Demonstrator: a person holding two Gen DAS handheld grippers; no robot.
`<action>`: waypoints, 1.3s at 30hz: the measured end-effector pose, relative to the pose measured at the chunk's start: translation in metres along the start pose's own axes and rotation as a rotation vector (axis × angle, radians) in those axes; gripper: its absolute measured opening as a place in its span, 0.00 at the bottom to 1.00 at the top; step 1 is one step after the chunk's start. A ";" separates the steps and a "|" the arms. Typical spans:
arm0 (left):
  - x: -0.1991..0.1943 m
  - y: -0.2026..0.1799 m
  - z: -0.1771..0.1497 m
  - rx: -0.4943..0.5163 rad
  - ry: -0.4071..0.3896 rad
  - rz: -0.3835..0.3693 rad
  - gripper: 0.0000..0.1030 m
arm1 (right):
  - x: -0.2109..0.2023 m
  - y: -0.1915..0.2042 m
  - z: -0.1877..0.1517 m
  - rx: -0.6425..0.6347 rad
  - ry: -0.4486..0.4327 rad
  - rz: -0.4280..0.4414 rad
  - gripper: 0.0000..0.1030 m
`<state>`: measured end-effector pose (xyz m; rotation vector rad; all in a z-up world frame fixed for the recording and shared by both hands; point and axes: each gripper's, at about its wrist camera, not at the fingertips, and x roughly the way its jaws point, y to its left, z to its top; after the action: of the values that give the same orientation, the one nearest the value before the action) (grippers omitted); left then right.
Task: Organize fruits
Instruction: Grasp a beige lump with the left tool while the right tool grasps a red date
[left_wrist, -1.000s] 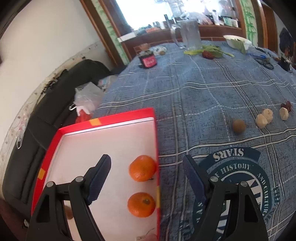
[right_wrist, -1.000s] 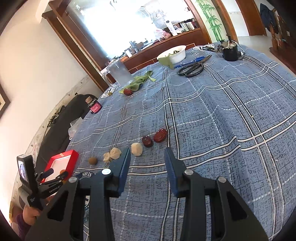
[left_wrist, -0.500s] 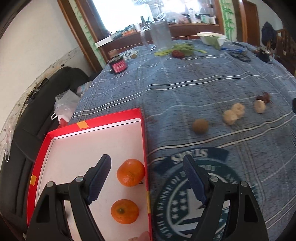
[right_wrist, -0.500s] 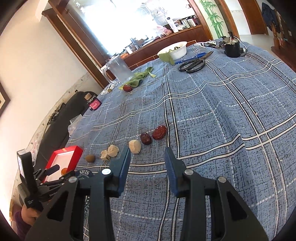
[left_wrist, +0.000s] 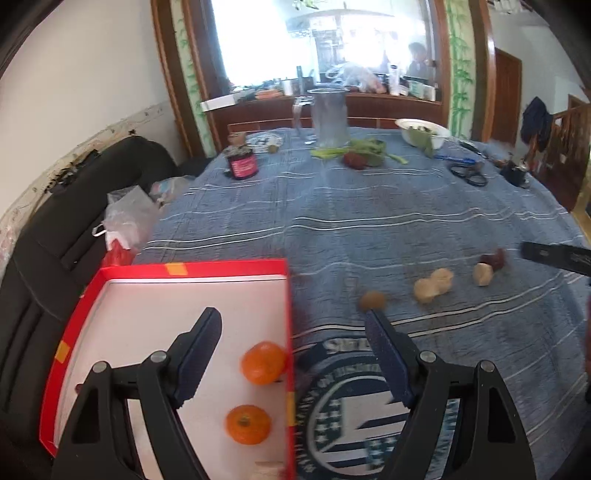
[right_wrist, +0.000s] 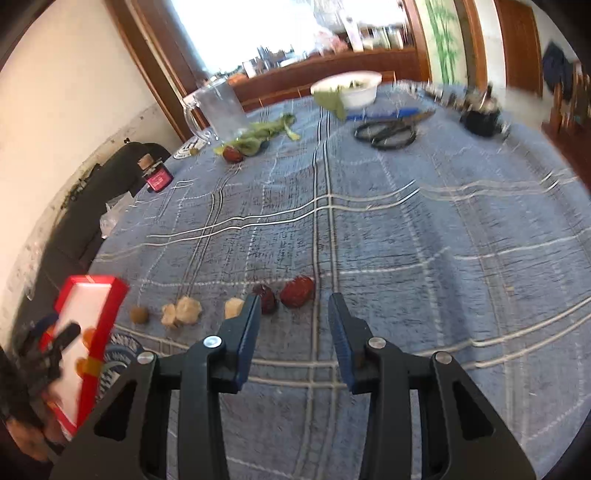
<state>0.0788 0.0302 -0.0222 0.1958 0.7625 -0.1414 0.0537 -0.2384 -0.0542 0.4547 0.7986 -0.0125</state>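
- While both our claws stood open and empty, the left claw (left_wrist: 293, 354) hung over the right edge of the red tray (left_wrist: 229, 266), and the right claw (right_wrist: 293, 317) hung low just before the two red dates (right_wrist: 297, 291).
- Two oranges (left_wrist: 263, 362) already lay in the tray; the brown fruit (left_wrist: 373, 300), the pale pieces (left_wrist: 433, 286) and the dates lay in a row on the cloth (right_wrist: 406, 240), outside it.
- We judged the dates a risk: they lay touching, so closing on one could knock the other away.
- We judged that the round brown fruit could roll off if a finger nudged it.
- We thought the left claw, so near the tray wall, might bump or shift the tray.
- Both views were smeared by motion, so we could not tell what the pale pieces were.
- Something pale at the tray's near edge was cut off by the frame.
- Our right claw showed in the left view only as a dark tip at the edge.
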 end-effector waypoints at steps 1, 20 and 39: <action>0.002 -0.004 0.001 0.007 0.006 -0.011 0.78 | 0.008 -0.002 0.003 0.031 0.027 0.014 0.37; 0.034 -0.068 0.007 0.128 0.083 -0.088 0.73 | 0.048 -0.023 0.011 0.199 0.098 0.126 0.21; 0.069 -0.108 0.017 0.231 0.141 -0.178 0.21 | 0.026 -0.044 0.015 0.308 0.064 0.328 0.21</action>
<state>0.1180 -0.0822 -0.0714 0.3597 0.9037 -0.3884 0.0741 -0.2798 -0.0800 0.8778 0.7797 0.1866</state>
